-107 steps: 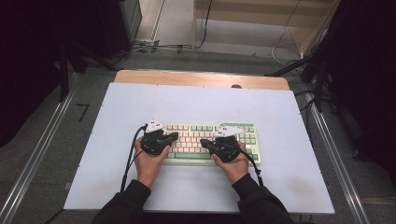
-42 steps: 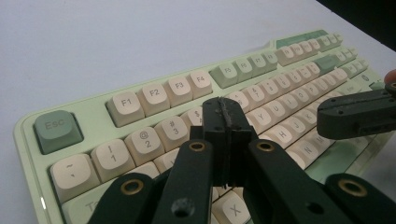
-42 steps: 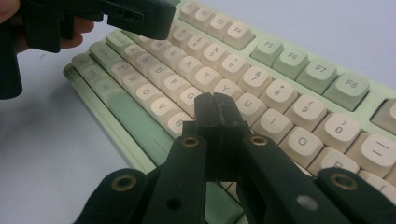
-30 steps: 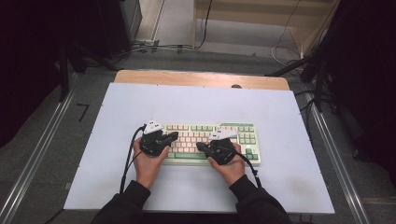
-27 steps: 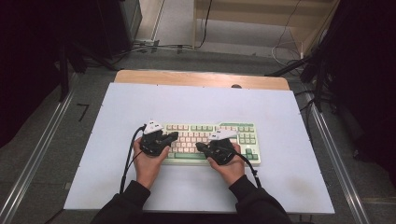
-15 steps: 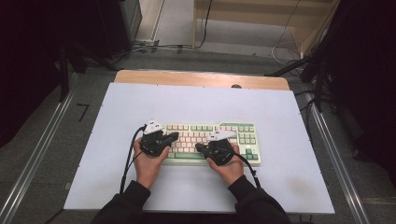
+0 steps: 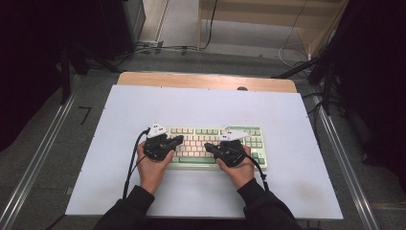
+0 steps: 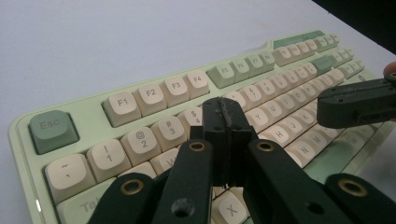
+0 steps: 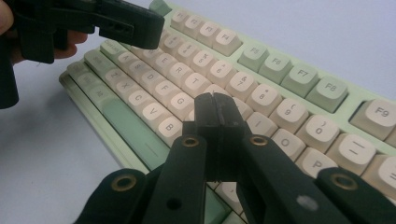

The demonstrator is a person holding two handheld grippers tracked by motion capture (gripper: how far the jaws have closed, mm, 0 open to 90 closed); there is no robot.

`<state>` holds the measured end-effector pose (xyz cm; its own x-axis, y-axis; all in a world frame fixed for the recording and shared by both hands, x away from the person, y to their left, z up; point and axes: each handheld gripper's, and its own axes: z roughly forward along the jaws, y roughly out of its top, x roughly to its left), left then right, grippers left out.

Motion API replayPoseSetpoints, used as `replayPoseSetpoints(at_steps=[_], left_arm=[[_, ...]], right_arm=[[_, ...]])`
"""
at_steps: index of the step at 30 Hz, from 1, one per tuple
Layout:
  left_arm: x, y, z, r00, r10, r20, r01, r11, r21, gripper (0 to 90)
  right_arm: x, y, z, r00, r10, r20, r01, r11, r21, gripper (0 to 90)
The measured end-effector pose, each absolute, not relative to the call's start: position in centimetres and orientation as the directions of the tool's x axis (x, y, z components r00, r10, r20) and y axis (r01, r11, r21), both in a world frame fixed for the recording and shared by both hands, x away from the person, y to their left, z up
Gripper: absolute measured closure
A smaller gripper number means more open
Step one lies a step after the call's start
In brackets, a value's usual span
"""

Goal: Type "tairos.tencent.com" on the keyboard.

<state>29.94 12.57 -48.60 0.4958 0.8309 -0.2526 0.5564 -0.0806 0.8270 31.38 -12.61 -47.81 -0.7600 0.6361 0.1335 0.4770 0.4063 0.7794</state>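
Typing step, probably: left gripper (image 8: 227,122) and right gripper (image 9: 216,122), both jaws pressed together, hover over keyboard (image 7: 249,137). Next: precise single-key press.

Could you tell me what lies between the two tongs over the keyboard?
In the high view, only cream letter keys of the keyboard lie between the left tongs and the right tongs; nothing else sits there.

In the high view, both hands cover the lower middle of the keyboard (image 7: 210,146), and its key legends are too small to read. In the left gripper view, the left gripper (image 8: 224,116) hides the keys at bottom centre; the far keys at upper right are blurred.
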Motion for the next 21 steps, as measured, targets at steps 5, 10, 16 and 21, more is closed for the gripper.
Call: replayPoseSetpoints(at_steps=[5, 10, 16, 21], left_arm=[[29.9, 12.4, -48.6, 0.502, 0.824, -0.261, 0.559, -0.079, 0.825, 90.0], [29.9, 12.2, -48.7, 0.504, 0.82, -0.271, 0.564, -0.075, 0.822, 90.0], [30.1, 11.7, -48.9, 0.51, 0.812, -0.284, 0.57, -0.072, 0.819, 90.0], [30.2, 11.1, -49.0, 0.516, 0.809, -0.282, 0.57, -0.078, 0.818, 90.0]], right_arm=[[31.5, -13.0, -47.5, -0.754, 0.642, 0.139, 0.479, 0.392, 0.786, 88.2], [31.6, -13.3, -47.3, -0.749, 0.648, 0.141, 0.481, 0.385, 0.787, 88.2], [31.7, -13.4, -47.3, -0.746, 0.65, 0.143, 0.484, 0.381, 0.788, 88.2], [31.8, -13.5, -47.3, -0.744, 0.653, 0.141, 0.484, 0.381, 0.788, 88.2]])
